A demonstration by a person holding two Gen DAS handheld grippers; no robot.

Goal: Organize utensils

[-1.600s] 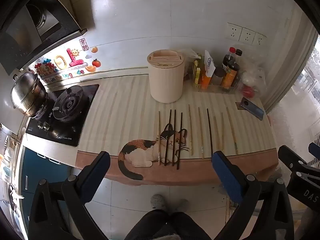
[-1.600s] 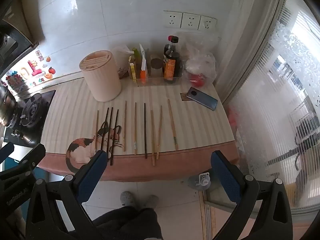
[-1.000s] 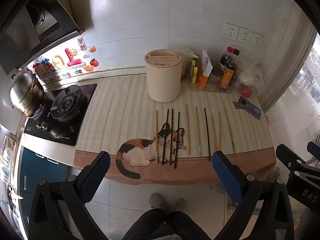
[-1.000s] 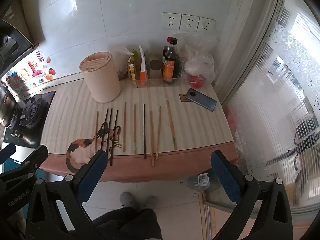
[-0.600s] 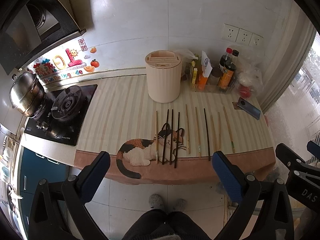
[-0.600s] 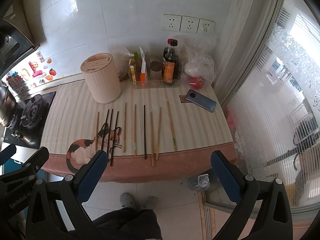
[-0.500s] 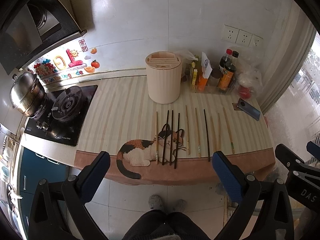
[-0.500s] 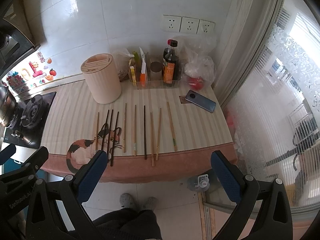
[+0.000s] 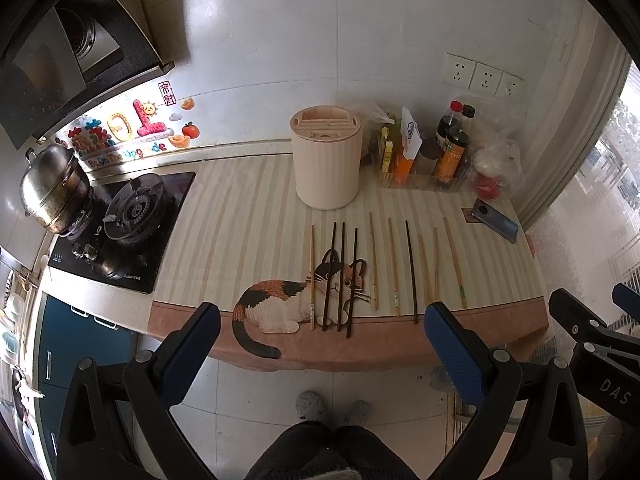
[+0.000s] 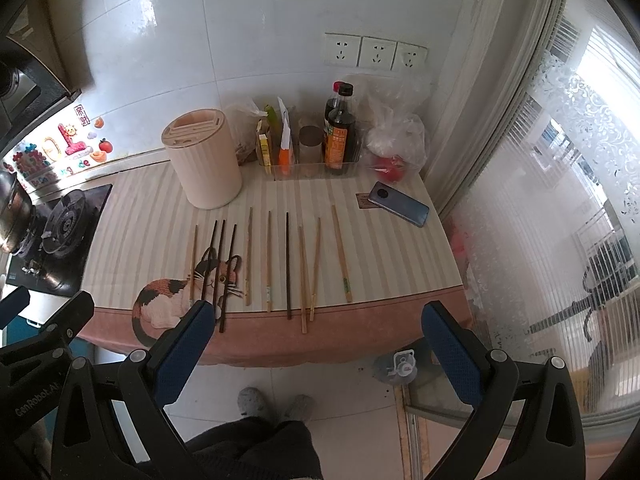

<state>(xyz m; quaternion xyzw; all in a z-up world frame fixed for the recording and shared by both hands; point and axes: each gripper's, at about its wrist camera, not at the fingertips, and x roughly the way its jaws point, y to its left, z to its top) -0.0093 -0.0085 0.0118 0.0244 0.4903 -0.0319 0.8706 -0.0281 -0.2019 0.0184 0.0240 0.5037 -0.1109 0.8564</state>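
Several chopsticks (image 9: 394,268), light wood and dark, lie side by side on the striped counter mat with a cat picture (image 9: 280,300); they also show in the right wrist view (image 10: 268,264). A round cream utensil holder (image 9: 326,158) with slots in its top stands upright behind them, and shows in the right wrist view (image 10: 202,158) too. My left gripper (image 9: 322,344) is open and empty, held back from the counter's front edge above the floor. My right gripper (image 10: 316,338) is open and empty, likewise short of the counter.
A gas stove (image 9: 124,220) with a steel pot (image 9: 52,188) is at the left. Sauce bottles (image 10: 340,128), packets and a plastic bag (image 10: 394,140) stand along the back wall. A phone (image 10: 398,203) lies at the right. A glass door (image 10: 560,200) borders the right.
Both views have drifted slightly, with the counter sitting a little higher and farther in frame. Both grippers stay open and nothing on the counter has moved.
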